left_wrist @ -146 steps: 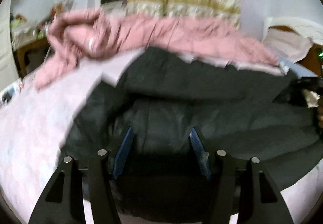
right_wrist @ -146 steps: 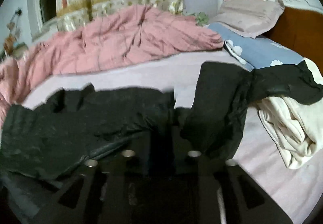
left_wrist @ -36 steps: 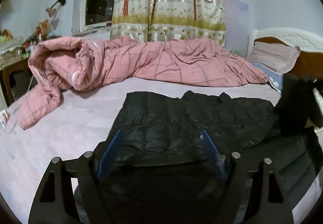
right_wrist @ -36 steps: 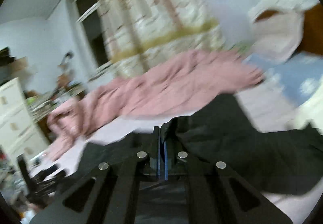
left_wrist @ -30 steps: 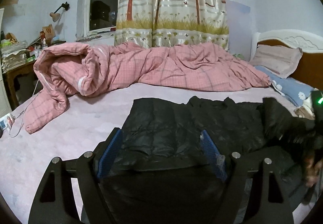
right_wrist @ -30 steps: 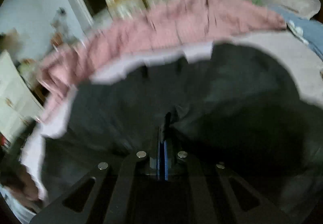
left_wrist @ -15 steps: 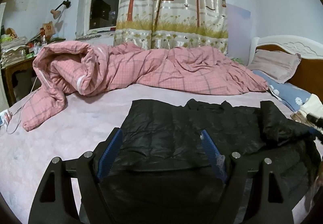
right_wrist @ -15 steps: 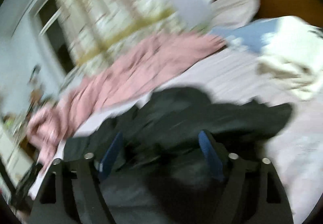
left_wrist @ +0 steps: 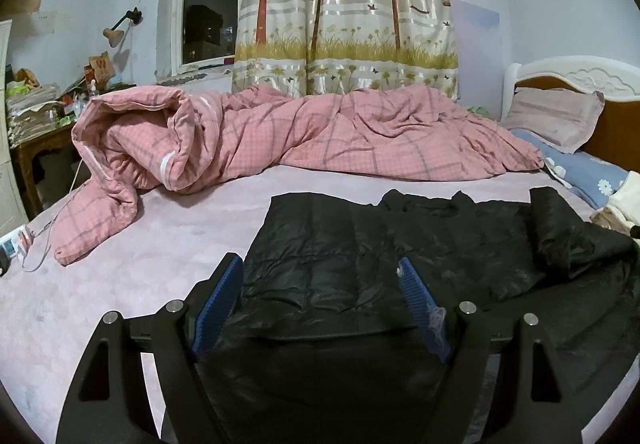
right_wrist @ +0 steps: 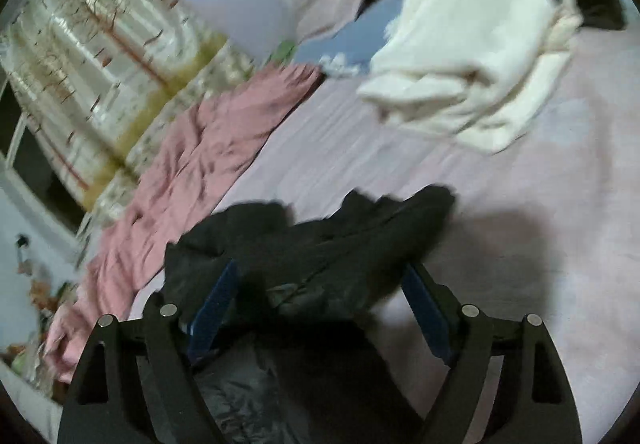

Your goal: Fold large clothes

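On the bed's pale pink sheet (left_wrist: 160, 244), near centre: black padded jacket (left_wrist: 360, 244) lying spread out, quilted panels facing up, one sleeve (left_wrist: 560, 232) lying folded across the right side of the body. Reaching under both sets of tongs, near edge hidden below the frame. Left tongs (left_wrist: 320, 284) hovering released over the near hem, blue pads (left_wrist: 218, 296) standing wide apart, gripping nothing. Right tongs (right_wrist: 320, 304) likewise gaping, tilted view blurring with motion, dark fabric (right_wrist: 312, 244) bunching between and beyond the pads; contact with the cloth impossible to tell. Far side of the bed: pink checked quilt (left_wrist: 300, 136) lying heaped along the window wall, left end drooping over the mattress edge. Far right: mauve pillow (left_wrist: 556, 116) leaning against the wooden headboard (left_wrist: 616, 124), blue flowered pillow (left_wrist: 584, 172) lying below it. Right of the jacket, well apart: cream garment (right_wrist: 472, 56) lying crumpled on the sheet. Behind the quilt: tree-printed curtain (left_wrist: 344, 12) hanging beside a dark window (left_wrist: 208, 24).
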